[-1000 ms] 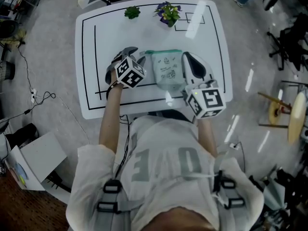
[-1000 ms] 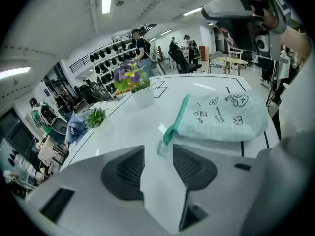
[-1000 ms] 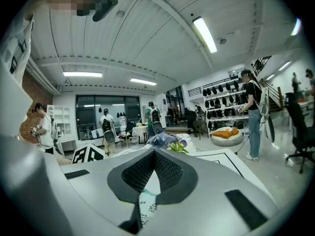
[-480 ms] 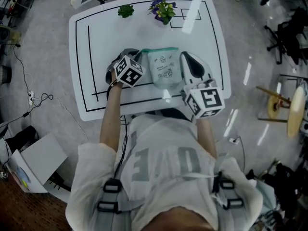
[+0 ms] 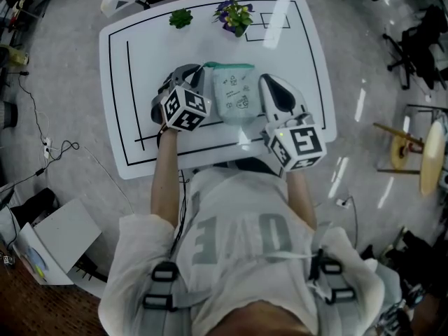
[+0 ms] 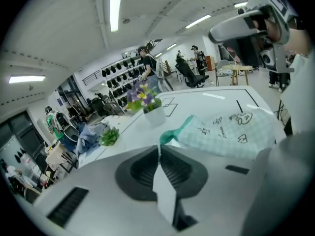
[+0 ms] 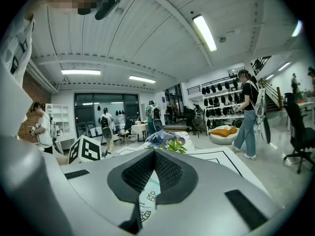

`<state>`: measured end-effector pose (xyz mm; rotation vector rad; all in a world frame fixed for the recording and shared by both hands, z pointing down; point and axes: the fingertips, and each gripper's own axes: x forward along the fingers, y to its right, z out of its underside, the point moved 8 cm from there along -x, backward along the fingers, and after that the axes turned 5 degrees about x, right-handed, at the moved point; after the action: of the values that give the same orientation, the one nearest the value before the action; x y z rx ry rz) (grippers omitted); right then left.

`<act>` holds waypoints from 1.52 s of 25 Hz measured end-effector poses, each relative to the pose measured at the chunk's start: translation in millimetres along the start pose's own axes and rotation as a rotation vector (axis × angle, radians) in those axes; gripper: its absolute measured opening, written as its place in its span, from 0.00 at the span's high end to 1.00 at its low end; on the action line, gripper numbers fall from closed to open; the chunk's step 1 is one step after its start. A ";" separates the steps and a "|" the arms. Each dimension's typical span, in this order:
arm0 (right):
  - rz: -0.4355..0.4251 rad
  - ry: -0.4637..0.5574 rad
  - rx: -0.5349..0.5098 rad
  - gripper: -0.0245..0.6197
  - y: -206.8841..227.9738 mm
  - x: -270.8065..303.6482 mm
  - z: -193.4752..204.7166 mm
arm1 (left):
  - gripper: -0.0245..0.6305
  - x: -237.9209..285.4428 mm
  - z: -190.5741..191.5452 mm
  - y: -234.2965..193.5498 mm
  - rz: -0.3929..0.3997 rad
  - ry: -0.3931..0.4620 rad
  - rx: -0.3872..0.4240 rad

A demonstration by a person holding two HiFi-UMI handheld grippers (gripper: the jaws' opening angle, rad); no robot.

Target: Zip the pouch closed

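1. The pouch (image 5: 234, 96), pale mint with small doodles, lies near the middle of the white worktop (image 5: 301, 61). Its teal zip runs along the far edge. I cannot tell how much of the zip is already closed.
2. My left claw (image 6: 159, 154) has just been closing. Its jaws meet on a thin pale sliver at the pouch's far left corner (I take it for the zip pull (image 6: 158, 146)). Only the very tips bite it, so the sliver may slip free as soon as I drag.
3. My right claw (image 7: 153, 154) is clamped on the pouch's right edge, with printed cloth showing between its jaws. If that hold gives, the whole pouch will slide along with the pull and the zip will not run.
4. A pull that rises off the worktop, or goes askew to the zip line, could bunch the soft cloth and jam the slider.
5. The slider's path probably leads toward my right claw, so the two claws may knock together near the end and stop the zip short of closed.
6. A flower pot (image 5: 236, 16) and a small green plant (image 5: 180, 17) stand well apart at the worktop's far edge. Only a wild jerk would reach them.
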<state>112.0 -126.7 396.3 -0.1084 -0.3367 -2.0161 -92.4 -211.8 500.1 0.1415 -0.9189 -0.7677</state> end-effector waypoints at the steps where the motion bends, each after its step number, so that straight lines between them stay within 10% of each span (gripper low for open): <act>1: -0.001 0.004 -0.002 0.95 -0.6 0.3 -0.7 | 0.93 -5.2 -5.1 -4.7 -0.027 0.022 0.002; 16: -0.102 0.144 -0.044 0.95 -22.2 8.5 -57.1 | 0.93 -129.3 -80.2 -50.1 -0.414 0.319 0.041; 21: -0.137 0.163 0.001 0.95 -31.7 8.8 -62.8 | 0.93 -163.6 -80.4 -42.1 -0.525 0.453 -0.063; 38: -0.184 0.173 0.087 0.95 -34.5 7.2 -61.1 | 0.93 -178.9 -81.3 -30.5 -0.518 0.565 -0.115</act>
<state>82.4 -135.7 333.0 0.1561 -0.3326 -2.1714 -112.5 -133.9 318.2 0.4811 -0.2929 -1.1787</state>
